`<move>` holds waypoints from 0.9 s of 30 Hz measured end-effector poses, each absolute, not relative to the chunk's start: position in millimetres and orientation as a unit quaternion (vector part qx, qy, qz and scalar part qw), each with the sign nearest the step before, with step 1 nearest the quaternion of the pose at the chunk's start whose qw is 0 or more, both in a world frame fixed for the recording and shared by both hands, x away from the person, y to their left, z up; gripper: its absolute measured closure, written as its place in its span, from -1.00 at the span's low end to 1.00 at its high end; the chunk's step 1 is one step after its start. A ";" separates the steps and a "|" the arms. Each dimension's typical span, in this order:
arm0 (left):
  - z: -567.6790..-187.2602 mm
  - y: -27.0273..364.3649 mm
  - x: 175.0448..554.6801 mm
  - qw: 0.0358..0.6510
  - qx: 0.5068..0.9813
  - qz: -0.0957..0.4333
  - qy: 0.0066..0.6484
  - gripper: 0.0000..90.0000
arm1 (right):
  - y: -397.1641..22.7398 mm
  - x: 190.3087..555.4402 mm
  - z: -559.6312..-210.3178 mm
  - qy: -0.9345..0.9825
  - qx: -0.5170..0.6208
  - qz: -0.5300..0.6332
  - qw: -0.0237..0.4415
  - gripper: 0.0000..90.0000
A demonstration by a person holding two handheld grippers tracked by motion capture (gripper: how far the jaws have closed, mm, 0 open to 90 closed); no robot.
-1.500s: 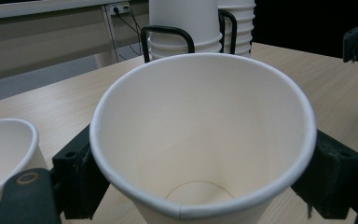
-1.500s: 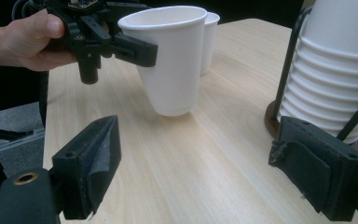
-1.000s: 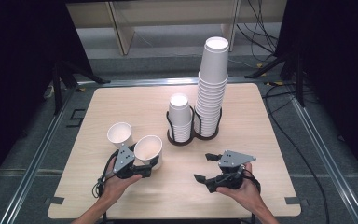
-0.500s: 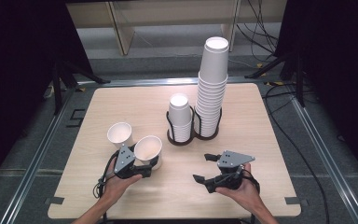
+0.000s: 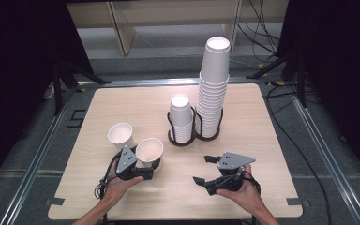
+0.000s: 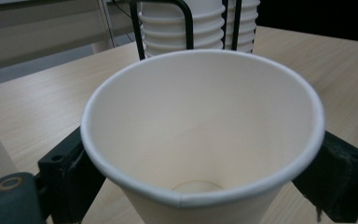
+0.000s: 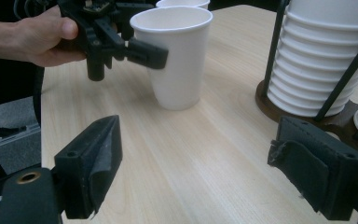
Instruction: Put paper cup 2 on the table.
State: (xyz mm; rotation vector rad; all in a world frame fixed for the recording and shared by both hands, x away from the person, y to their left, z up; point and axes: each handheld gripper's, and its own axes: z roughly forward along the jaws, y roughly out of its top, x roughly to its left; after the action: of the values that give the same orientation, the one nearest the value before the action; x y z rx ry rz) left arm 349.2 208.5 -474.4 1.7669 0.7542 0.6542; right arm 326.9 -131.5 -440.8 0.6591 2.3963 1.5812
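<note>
Paper cup [image 5: 149,151], upright on counter [image 5: 262,140]: left tongs [image 5: 146,168], just been opening, flank it loosely; withdraw straight back; right tongs [image 5: 206,169] released, empty.

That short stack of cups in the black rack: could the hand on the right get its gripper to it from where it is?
Probably yes: the right gripper is open and holds nothing, and bare table lies between it and the short stack.

paper cup [image 5: 149,151]: white | left tool [image 5: 151,169]: black | table [image 5: 122,103]: pale woodgrain
</note>
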 end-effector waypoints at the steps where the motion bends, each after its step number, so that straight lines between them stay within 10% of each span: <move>1: -476.1 208.2 349.4 0.521 0.745 0.271 0.316 -0.77 | -131.5 326.8 -440.4 0.810 0.222 0.535 0.099 -0.63; 27: -478.3 235.8 317.4 0.502 0.768 0.252 0.309 -0.67 | -133.4 327.8 -439.4 0.808 0.214 0.540 0.101 -0.63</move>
State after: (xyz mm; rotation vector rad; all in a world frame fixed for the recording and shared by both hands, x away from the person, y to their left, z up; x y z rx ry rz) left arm 317.4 235.8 -478.3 1.8561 0.7457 0.6079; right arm 327.8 -133.4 -439.4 0.6327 2.3877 1.5942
